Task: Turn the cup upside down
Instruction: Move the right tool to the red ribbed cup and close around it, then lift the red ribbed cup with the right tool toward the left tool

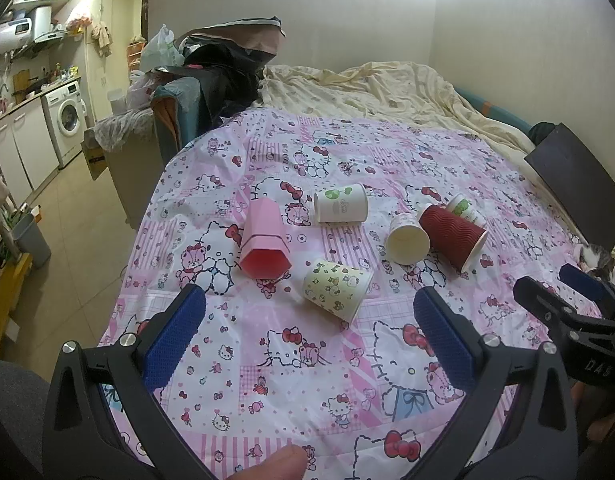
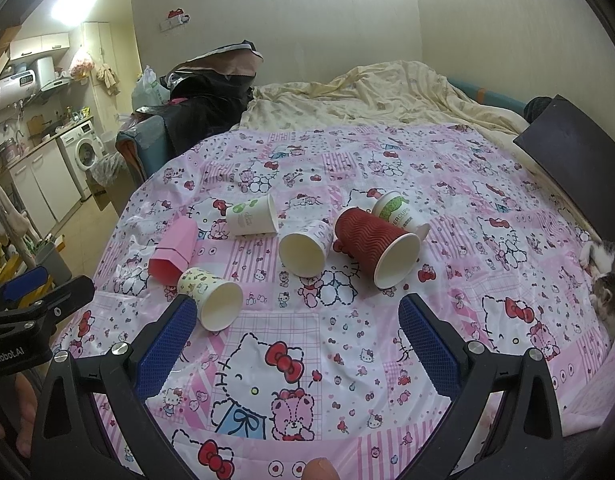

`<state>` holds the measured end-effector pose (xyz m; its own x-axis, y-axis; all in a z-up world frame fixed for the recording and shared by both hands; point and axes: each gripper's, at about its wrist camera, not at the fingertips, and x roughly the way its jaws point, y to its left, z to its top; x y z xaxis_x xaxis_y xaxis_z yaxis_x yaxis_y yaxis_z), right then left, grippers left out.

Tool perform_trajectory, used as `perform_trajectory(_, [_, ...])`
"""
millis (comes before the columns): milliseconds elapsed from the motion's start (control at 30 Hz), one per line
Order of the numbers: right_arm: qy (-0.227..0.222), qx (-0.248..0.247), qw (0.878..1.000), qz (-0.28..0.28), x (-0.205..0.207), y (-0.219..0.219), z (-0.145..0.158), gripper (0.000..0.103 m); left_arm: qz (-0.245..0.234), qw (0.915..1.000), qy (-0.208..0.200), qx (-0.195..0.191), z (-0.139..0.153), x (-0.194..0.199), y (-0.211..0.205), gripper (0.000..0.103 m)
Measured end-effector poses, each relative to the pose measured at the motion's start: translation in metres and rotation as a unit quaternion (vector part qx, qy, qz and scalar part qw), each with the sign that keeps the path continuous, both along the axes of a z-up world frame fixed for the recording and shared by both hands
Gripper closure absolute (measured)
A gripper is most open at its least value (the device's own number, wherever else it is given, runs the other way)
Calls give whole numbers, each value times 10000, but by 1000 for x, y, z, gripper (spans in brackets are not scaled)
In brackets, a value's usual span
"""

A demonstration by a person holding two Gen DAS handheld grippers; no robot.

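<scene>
Several paper cups lie on their sides on the pink Hello Kitty tablecloth (image 1: 291,360): a pink hexagonal cup (image 1: 264,238) (image 2: 174,251), a yellow patterned cup (image 1: 336,289) (image 2: 211,297), a white cup with green print (image 1: 340,203) (image 2: 252,215), a small white cup (image 1: 407,238) (image 2: 305,249), a red ribbed cup (image 1: 453,237) (image 2: 377,246) and a green-banded cup (image 1: 465,210) (image 2: 399,213) behind it. My left gripper (image 1: 309,320) is open and empty, just short of the yellow cup. My right gripper (image 2: 295,322) is open and empty, short of the red and small white cups.
The right gripper shows at the right edge of the left wrist view (image 1: 575,308); the left gripper shows at the left edge of the right wrist view (image 2: 31,300). A cat (image 2: 607,280) lies at the table's right edge. A dark chair back (image 1: 575,176) and a bed (image 1: 367,88) stand behind.
</scene>
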<state>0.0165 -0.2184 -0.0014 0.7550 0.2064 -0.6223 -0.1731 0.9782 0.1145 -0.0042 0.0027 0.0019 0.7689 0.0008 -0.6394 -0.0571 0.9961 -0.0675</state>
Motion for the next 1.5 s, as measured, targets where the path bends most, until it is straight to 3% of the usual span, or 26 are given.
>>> perform_trajectory(367, [200,129,9997,2,8,-8,1,0,17,10000,34,-64,6,8,3,0])
perform_trajectory(533, [519,58,9986,121,29,-23,4,0,264,9992,289,42,0,17,13,0])
perform_trajectory(667, [1032,-356,9929,465,72,-35,4,0,519,9970,566,-67,-8,27,29,0])
perform_trajectory(767, [1664,-972,9784,743,122,-34,-4,0,575,9950,781,-244,-16,33,37,0])
perform_trajectory(867, [2185,-1196,9619,1128,160,-28,-16,2,579,9940,880,-309,-20,37,38,0])
perform_trajectory(1133, [3213,-2516,9005,1499,250,-11,-84,3,539,9923,1046,-398,-26,42,41,0])
perform_trajectory(1233, [3603,-2637,8822,1500,264,-11,-108,4,527,9919,1072,-435,-27,43,41,0])
perform_trajectory(1400, [3837,-3085,8575,1494,271,-5,-145,4,399,9929,1042,-411,-26,42,36,0])
perform_trajectory(1433, [3780,-3203,8562,1469,270,-4,-148,5,389,9929,1043,-407,-26,42,36,0])
perform_trajectory(1500, [3793,-3180,8568,1447,269,-6,-151,19,391,9929,1047,-414,-26,43,36,0])
